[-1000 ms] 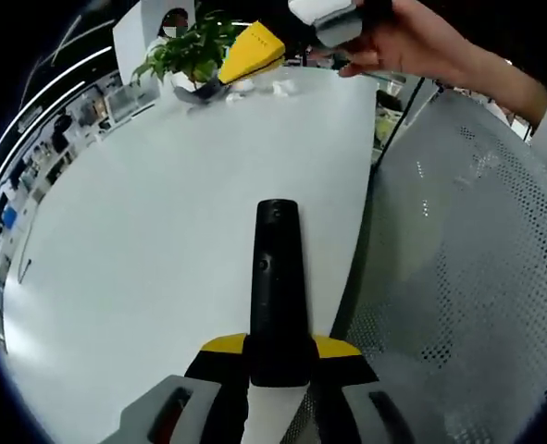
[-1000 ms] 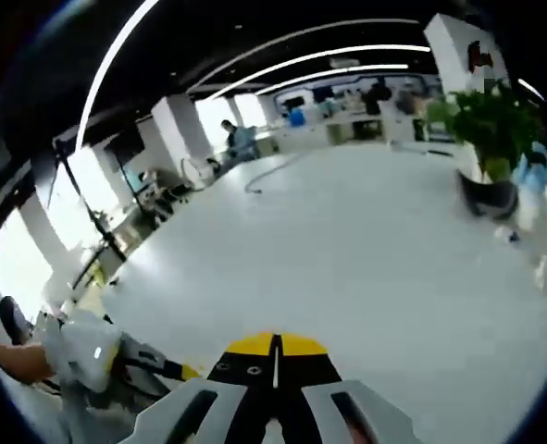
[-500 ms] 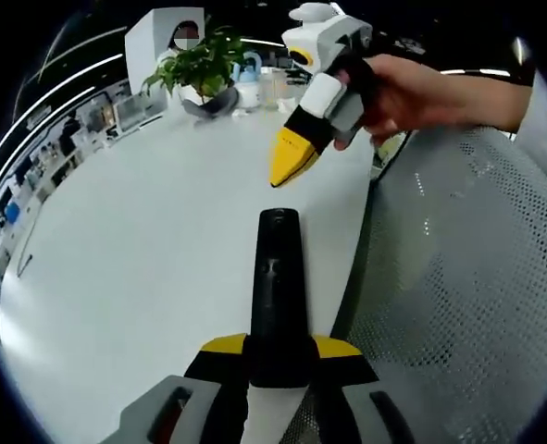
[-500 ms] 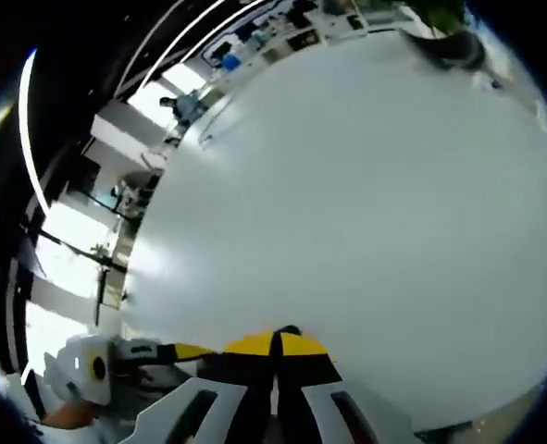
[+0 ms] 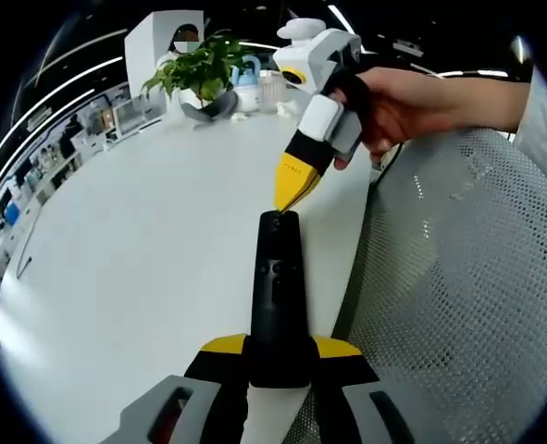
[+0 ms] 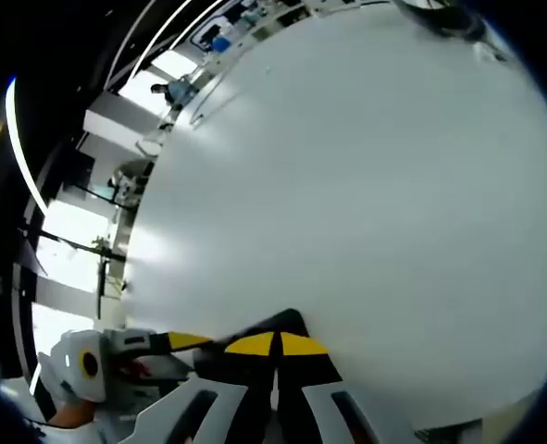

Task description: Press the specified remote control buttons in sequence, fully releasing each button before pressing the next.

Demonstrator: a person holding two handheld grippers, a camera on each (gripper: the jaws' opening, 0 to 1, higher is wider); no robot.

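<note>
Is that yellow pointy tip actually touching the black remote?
Touching, it seems: in the left gripper view the right gripper's shut yellow tip meets the far end of the remote, with no gap visible.

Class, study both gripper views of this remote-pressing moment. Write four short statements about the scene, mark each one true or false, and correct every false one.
1. The left gripper holds the black remote. True.
2. The right gripper points its closed yellow tip at the remote's far end. True.
3. The remote lies flat on the white table, untouched. False: it is clamped in the left gripper.
4. The potted plant stands beside the remote. False: it sits at the table's far end.
</note>
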